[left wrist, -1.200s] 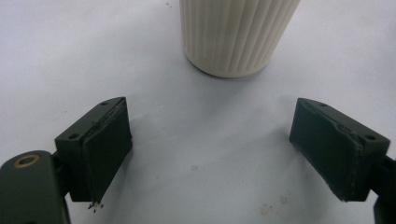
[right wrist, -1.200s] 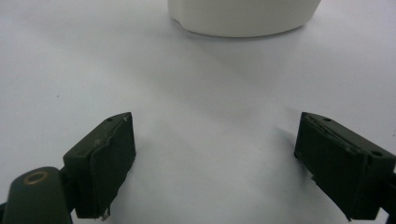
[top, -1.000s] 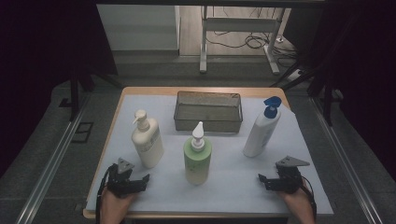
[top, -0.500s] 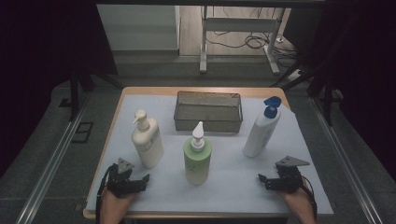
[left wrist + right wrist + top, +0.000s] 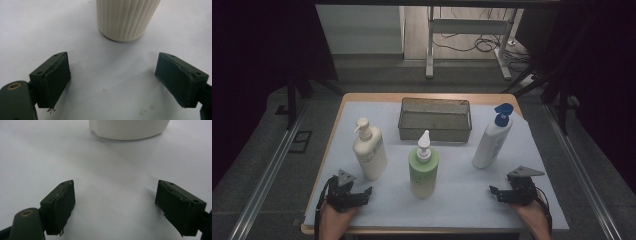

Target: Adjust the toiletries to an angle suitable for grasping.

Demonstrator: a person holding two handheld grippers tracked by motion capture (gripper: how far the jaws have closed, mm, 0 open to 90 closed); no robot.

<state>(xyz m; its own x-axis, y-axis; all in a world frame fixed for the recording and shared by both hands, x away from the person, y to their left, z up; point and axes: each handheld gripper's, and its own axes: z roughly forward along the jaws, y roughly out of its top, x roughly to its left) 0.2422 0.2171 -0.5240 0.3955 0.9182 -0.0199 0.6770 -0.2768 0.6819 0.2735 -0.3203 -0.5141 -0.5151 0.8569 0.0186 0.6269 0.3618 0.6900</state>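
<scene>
1. Both claws rest low at the near edge of the table, the left claw (image 5: 368, 190) toward the near-left corner and the right claw (image 5: 492, 190) toward the near-right corner.
2. The left claw's jaws stand wide apart with nothing between them; in the left gripper view the ribbed cream bottle (image 5: 127, 17) stands straight ahead, just beyond the jaw tips.
3. The right claw's jaws are also apart and hold nothing, though they have just been closing a little; the white bottle with the blue pump (image 5: 492, 140) stands ahead of them, toward the right edge.
4. The green bottle (image 5: 423, 167) stands upright mid-table, and the mesh basket (image 5: 434, 132) sits behind it near the far edge.
5. To grasp well, I'd push each claw forward until the pads straddle the bottle's body, low enough that it won't tip.
6. Close squarely on the widest part, then lift straight up before heading for the basket.
</scene>
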